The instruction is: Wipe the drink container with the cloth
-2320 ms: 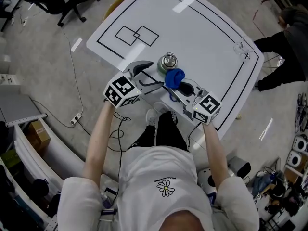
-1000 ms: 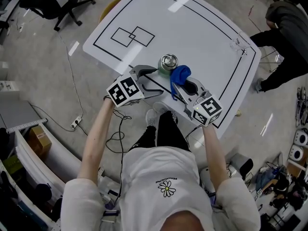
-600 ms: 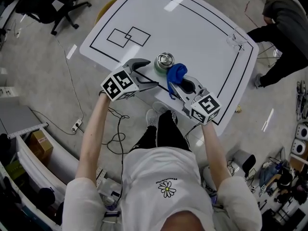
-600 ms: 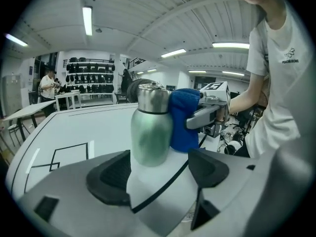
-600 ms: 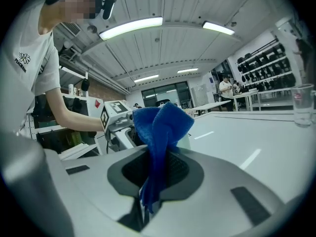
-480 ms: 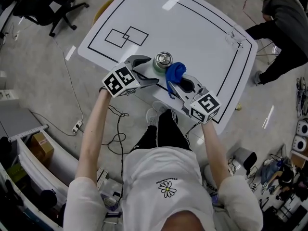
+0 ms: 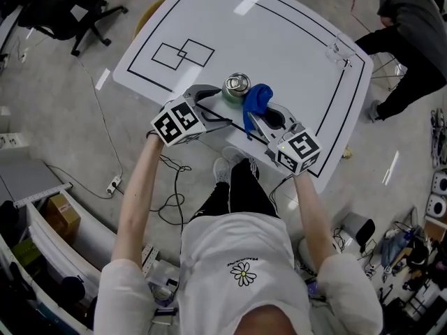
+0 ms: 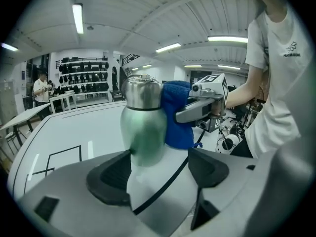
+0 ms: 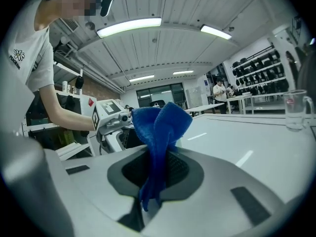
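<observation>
A green drink container with a steel top [image 7: 237, 86] stands upright near the front edge of the white table [image 7: 293, 40]. In the left gripper view the container [image 8: 143, 125] fills the middle, its base between the wide jaws and close against the left pad [image 8: 111, 174]. My left gripper [image 7: 220, 103] [image 8: 158, 164] is open around it. My right gripper [image 7: 255, 122] [image 9: 158, 179] is shut on a blue cloth [image 7: 258, 100] [image 9: 160, 127]. The bunched cloth [image 8: 177, 115] rests against the container's right side.
A clear glass jug [image 7: 337, 53] [image 9: 295, 110] stands at the table's far right corner. Black lines and two overlapping squares [image 7: 183, 53] mark the tabletop. A person [image 7: 412, 19] stands beyond the right edge; an office chair [image 7: 63, 5] is at the upper left.
The right gripper has lifted the cloth from in front of the container to its right side. The left gripper has closed in so its jaws sit around the container's base.
</observation>
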Demonstrator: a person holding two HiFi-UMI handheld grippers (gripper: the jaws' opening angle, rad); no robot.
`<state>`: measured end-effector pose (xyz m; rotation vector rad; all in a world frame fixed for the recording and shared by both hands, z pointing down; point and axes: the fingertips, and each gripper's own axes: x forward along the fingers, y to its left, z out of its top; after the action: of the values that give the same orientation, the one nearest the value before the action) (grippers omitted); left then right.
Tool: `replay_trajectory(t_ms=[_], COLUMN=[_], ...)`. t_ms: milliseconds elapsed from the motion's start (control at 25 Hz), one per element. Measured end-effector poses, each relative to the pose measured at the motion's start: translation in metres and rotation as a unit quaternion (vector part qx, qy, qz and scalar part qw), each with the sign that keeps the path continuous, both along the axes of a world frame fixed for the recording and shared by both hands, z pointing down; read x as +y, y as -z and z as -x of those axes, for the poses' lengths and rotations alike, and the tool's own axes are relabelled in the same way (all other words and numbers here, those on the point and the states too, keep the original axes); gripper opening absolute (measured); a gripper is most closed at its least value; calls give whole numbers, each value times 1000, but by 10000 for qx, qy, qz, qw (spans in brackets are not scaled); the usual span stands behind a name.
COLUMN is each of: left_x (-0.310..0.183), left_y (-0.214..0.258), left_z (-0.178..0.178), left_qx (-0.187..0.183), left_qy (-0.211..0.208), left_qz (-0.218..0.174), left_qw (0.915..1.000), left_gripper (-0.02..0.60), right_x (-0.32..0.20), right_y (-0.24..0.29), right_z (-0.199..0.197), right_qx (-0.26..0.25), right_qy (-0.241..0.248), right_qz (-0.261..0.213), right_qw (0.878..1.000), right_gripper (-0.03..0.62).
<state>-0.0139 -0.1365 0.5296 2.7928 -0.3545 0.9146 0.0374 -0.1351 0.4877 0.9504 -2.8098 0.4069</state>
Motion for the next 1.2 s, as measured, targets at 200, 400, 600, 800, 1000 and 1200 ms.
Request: replay_trajectory(t_ms=[200,400,600,800,1000,1200], left_x=[16,32,34,2,-14,-14], left_y=[-1,-2,2,2,0,-8], left_z=[2,-1,4,17,6,3], left_qx=[-99,-129,125,273,381,205], left_qy=[-17,-57,177,865,788,671], left_qz=[18,33,-73,-277,-85,98], left_qw=[9999,9999,9997,9955,9961,9975], left_gripper=[351,351,351,211,229,249], right_x=[9,19,22,22,21,22], right_y=[-2,-2,-1,0,0,-3], right_z=[6,15,17,15,15,18], right_qx=[50,16,17,-25,-102,-120], right_qy=[-95,-41,-13,18,-4,60], right_qz=[39,63,41,10,23,60], right_qw=[9999,10000,10000,10000,9999,9999], right_gripper=[43,43,43,43,43,43])
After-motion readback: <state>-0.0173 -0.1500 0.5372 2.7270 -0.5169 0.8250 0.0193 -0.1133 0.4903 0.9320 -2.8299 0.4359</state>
